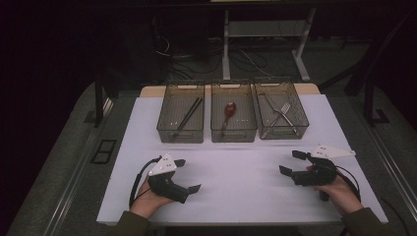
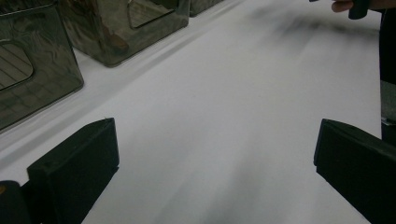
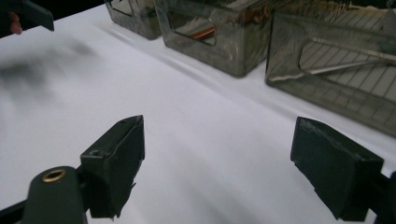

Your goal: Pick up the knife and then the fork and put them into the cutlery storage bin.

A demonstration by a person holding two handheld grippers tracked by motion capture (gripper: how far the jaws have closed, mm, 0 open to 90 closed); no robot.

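1. I have both tools low over the white table (image 1: 246,196), on my side of the three see-through bins. The middle bin (image 1: 233,129) is my landmark.
2. The left gripper (image 1: 188,175) sits left of and nearer me than the middle bin. Its fingers (image 2: 77,165) are wide open and hold nothing.
3. The right gripper (image 1: 290,162) sits right of and nearer me than the middle bin. Its fingers (image 3: 116,161) are wide open too, with bare table between them.
4. Inside the middle bin lies a red spoon (image 1: 228,112). Left of it is the bin with black chopsticks (image 1: 189,115). Right of it is the bin with a fork (image 1: 285,112).
5. I think nothing is picked yet. To do it well, I should go in over the bin's rim from above and grab the thin handle in its middle.
6. Hard to see: the bin walls are dark and shiny. In the right bin a second silver piece crosses the fork, and I cannot tell what it is. Both gripper views are blurry.
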